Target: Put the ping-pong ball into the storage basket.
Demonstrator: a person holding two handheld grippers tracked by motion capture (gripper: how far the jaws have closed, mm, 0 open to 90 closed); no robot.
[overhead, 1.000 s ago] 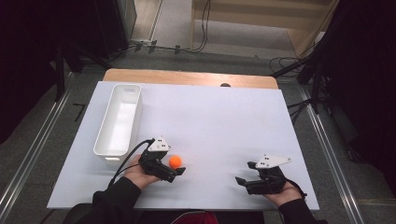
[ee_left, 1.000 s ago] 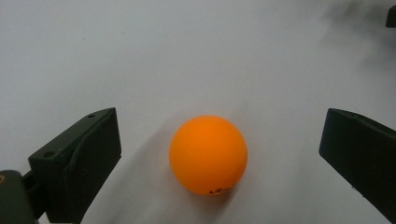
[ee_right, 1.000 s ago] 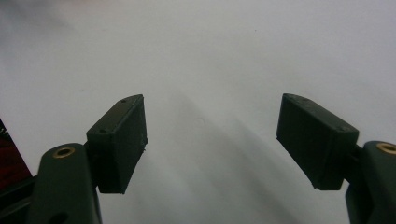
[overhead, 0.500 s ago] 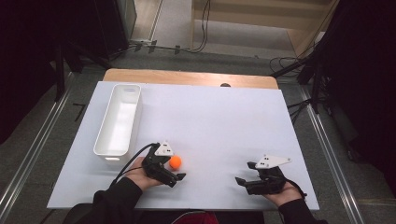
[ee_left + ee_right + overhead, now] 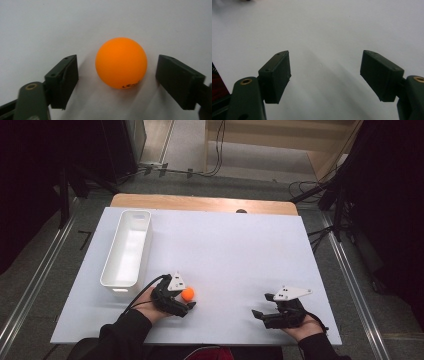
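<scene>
The white table (image 5: 235, 250) carries a long white bin (image 5: 126, 249) at its left side. Near the front edge, the left gripper (image 5: 116, 75) brackets an orange ball (image 5: 121, 62), its jaws spread with a gap on each side, so nothing is grasped yet. The ball probably rests on the table, though contact is hard to confirm. To grip well, the person should centre the ball between the pads and close slowly so it cannot squirt away. The right gripper (image 5: 324, 72) rests apart, released and empty.
</scene>
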